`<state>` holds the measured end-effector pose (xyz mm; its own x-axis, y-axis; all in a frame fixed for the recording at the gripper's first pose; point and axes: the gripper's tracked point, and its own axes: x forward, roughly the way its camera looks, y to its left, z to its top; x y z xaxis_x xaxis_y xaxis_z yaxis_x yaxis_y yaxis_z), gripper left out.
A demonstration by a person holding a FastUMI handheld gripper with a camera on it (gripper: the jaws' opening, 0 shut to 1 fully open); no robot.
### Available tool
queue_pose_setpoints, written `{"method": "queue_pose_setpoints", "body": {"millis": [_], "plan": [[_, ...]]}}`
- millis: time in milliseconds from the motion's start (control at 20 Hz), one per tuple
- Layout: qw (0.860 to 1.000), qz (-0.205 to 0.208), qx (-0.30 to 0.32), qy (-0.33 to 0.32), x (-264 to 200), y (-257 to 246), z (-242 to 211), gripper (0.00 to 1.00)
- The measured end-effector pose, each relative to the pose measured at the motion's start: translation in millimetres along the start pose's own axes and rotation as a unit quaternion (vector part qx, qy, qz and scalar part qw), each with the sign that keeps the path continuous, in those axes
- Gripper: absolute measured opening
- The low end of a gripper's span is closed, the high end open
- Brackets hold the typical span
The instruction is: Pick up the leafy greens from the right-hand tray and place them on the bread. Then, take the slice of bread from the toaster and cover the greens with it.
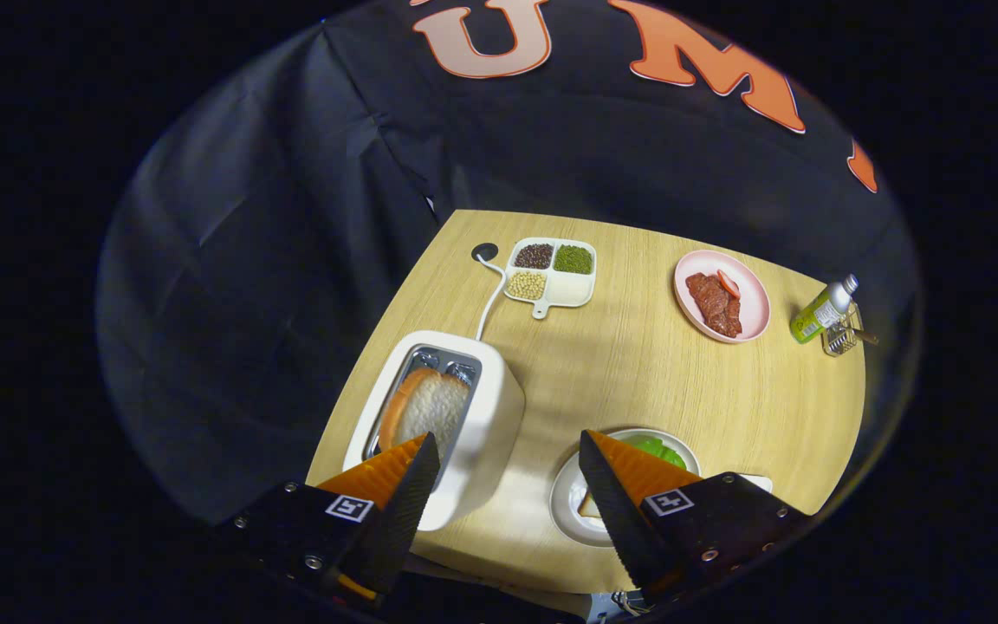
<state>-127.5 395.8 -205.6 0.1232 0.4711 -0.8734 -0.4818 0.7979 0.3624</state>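
Note:
A white toaster [473, 433] stands on the wooden table [638, 364], with a slice of bread [425, 407] leaning in its slot just beyond my left fingertip. A white plate [570, 498] lies behind my right finger; green leaves [662, 451] rest there on a bread slice whose corner [590, 507] peeks out. My gripper [508, 446] hovers open above the toaster's right edge and the table, nothing between its fingers.
Farther back sit a white divided dish of beans [553, 273], a pink plate with meat slices [722, 296], a green bottle [821, 314] and a small clear holder [844, 338]. The toaster's white cord [489, 299] runs to a hole in the table.

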Motion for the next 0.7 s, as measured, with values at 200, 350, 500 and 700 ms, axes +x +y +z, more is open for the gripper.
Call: {"method": "queue_pose_setpoints", "body": {"millis": [200, 350, 500, 700], "plan": [[1.000, -0.003, -0.014, 0.015, 6.9, 29.6, 11.9, 0.96], [0.999, -0.008, -0.016, 0.034, 18.9, 48.1, 14.0, 0.95], [0.998, -0.016, -0.023, 0.054, 33.0, 58.7, 11.9, 0.93], [0.994, -0.047, -0.036, 0.089, 49.4, 50.9, -3.3, 0.87]]}}
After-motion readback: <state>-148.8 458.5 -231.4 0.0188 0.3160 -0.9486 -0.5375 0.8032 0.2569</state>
